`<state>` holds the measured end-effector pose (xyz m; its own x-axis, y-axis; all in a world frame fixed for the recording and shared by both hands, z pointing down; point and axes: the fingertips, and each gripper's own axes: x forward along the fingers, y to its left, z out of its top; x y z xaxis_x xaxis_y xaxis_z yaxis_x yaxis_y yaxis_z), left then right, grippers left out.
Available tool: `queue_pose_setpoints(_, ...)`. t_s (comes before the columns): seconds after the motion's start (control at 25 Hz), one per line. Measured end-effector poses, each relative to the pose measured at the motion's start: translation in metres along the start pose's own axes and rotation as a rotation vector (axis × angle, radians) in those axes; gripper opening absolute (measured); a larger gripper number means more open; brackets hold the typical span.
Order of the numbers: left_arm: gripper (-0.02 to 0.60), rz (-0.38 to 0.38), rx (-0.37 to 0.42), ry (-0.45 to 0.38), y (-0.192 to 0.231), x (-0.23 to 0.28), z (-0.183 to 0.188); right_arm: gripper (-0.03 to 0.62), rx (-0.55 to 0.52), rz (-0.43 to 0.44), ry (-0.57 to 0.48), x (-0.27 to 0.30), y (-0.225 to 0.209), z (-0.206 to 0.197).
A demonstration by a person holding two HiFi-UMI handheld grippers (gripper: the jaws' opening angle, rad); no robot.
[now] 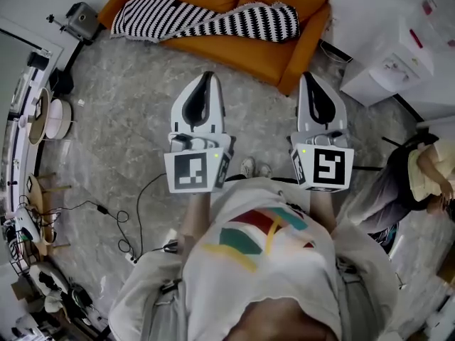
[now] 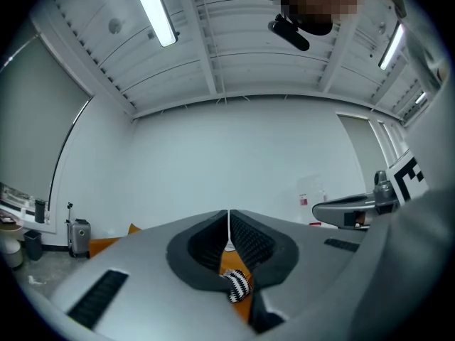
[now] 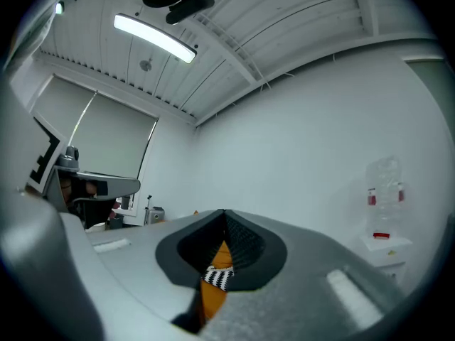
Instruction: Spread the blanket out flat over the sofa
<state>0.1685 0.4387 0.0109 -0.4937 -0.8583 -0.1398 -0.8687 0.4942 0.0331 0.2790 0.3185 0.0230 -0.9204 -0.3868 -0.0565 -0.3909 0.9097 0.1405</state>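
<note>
A black-and-white striped blanket [image 1: 206, 18] lies bunched in a long heap along the seat of the orange sofa [image 1: 249, 48] at the top of the head view. My left gripper [image 1: 207, 74] and right gripper [image 1: 310, 76] hover side by side above the floor in front of the sofa, pointing at it, apart from the blanket. Both are shut with nothing held. In the left gripper view the left gripper [image 2: 228, 213] shows a slip of blanket [image 2: 238, 284] below its closed tips. The right gripper [image 3: 225, 212] likewise frames the blanket [image 3: 217, 277] and sofa [image 3: 212, 300].
A grey case [image 1: 84, 21] stands left of the sofa. A white cabinet [image 1: 387, 66] stands at the right, with a seated person [image 1: 426, 172] nearer. Cables [image 1: 106, 212] trail over the speckled floor at the left, beside round items [image 1: 53, 118] and shelving.
</note>
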Motion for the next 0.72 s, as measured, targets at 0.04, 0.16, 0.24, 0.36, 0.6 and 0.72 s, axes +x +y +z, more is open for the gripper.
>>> queue_pose_setpoints(0.04, 0.018, 0.001, -0.002, 0.001, 0.002, -0.001, 0.0, 0.005, 0.002, -0.001, -0.008, -0.001, 0.002, 0.002)
queue_pose_setpoints(0.16, 0.018, 0.004, -0.008, 0.001, 0.007, -0.004, -0.002, 0.005, -0.013, -0.003, -0.013, 0.0, 0.007, 0.002)
queue_pose_setpoints(0.24, 0.018, 0.005, -0.01, -0.001, 0.009, -0.004, -0.005, 0.005, -0.016, 0.002, -0.006, 0.001, 0.01, -0.002)
queue_pose_setpoints(0.36, 0.018, 0.002, 0.012, 0.017, 0.013, -0.004, -0.006, 0.005, -0.001, 0.001, -0.001, 0.004, 0.016, -0.003)
queue_pose_setpoints(0.6, 0.018, -0.059, 0.123, 0.062, 0.023, -0.008, -0.014, 0.005, 0.056, -0.03, 0.012, 0.011, 0.035, -0.012)
queue_pose_setpoints(0.72, 0.018, -0.071, 0.14, 0.071, 0.03, -0.011, -0.018, 0.005, 0.078, -0.037, 0.039, 0.012, 0.046, -0.021)
